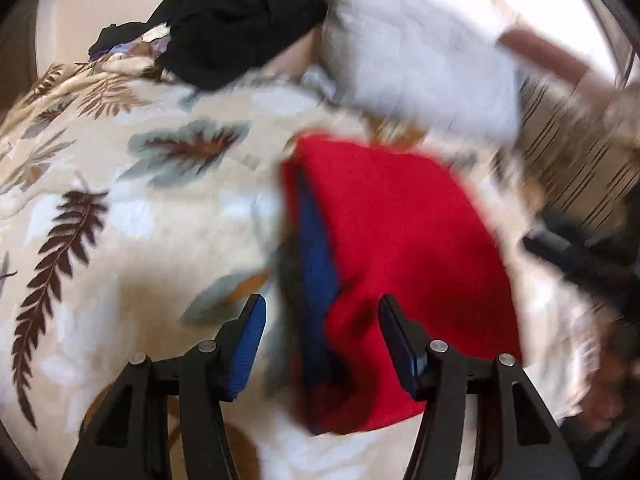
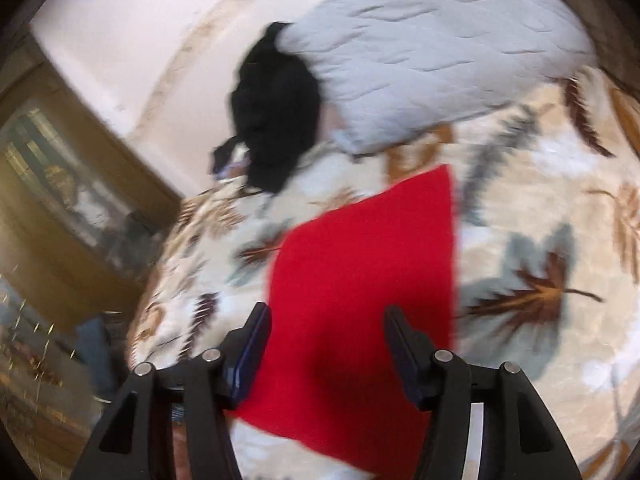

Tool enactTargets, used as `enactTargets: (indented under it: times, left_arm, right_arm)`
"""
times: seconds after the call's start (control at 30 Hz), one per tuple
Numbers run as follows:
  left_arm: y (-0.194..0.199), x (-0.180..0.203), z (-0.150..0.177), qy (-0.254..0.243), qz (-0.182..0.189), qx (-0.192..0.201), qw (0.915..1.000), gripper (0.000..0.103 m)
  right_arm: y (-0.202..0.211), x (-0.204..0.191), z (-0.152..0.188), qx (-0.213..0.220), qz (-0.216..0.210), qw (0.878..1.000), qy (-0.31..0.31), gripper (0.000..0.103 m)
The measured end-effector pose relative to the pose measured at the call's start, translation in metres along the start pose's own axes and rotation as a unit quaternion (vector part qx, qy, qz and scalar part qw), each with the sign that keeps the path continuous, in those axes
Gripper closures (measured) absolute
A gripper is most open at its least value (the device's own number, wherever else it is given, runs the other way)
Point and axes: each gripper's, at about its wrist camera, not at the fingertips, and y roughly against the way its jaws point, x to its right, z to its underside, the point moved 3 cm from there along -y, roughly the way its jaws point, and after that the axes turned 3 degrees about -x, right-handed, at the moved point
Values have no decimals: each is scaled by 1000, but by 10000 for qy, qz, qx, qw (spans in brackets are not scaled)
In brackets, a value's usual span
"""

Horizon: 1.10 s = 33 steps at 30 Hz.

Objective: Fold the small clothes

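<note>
- We see L gripper (image 1: pixel 320 312) jaws apart, nothing gripped, red cloth (image 1: pixel 392 240) below.
- R gripper (image 2: pixel 328 324) likewise open, empty.
- Black garment (image 2: pixel 276 120) at 11 o'clock from cloth.

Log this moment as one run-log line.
stage: folding | item: red knit garment with blue trim lying on leaf-print blanket | left gripper: open, over garment | right gripper: open, above garment
</note>
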Motion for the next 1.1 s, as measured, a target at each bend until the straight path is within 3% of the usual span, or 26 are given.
enactTargets:
  times: [0.03, 0.1, 0.3, 0.37, 0.43, 0.47, 0.63, 0.7, 0.77, 0.93, 1.03, 1.1]
  left_arm:
    - [-15, -5, 4, 95, 0, -237, 9997, 44]
    - [-12, -12, 6, 377, 147, -200, 9990, 43]
    - [-2, -13, 8, 224, 60, -41, 9997, 44]
    - [-2, -16, 10, 344, 113, -50, 9993, 43]
    - [0, -17, 11, 380, 124, -63, 9992, 43]
    - [4, -17, 11, 384, 116, -37, 9992, 43]
    - [17, -20, 14, 355, 48, 92, 9993, 42]
    - [20, -20, 15, 353, 28, 135, 9993, 42]
    - [21, -19, 16, 350, -6, 102, 9993, 42]
    - [40, -19, 20, 296, -156, 262, 9991, 41]
    - [48, -22, 23, 341, -221, 331, 9986, 40]
    - [53, -22, 27, 345, -291, 357, 9983, 38]
  right_arm:
    - [-25, 2, 8, -440, -1, 9990, -127, 25]
    - [-51, 12, 23, -941, 118, 9951, -296, 25]
    - [-38, -22, -15, -512, -189, 9985, 7, 24]
    - [-60, -15, -32, -673, -318, 9969, -259, 23]
    - [-99, 7, -37, -1120, -148, 9907, -758, 23]
    - [-106, 11, -37, -1128, -51, 9896, -889, 24]
    - [-76, -30, -32, -770, -145, 9967, -213, 23]
    - [-79, -20, -24, -815, 36, 9962, -316, 22]
    - [-97, -6, -19, -1133, 180, 9920, -521, 22]
    - [-58, -31, -9, -789, -27, 9967, -164, 22]
    - [-33, -32, 14, -569, 150, 9983, -36, 22]
    - [-34, -23, 28, -643, 324, 9974, -18, 22]
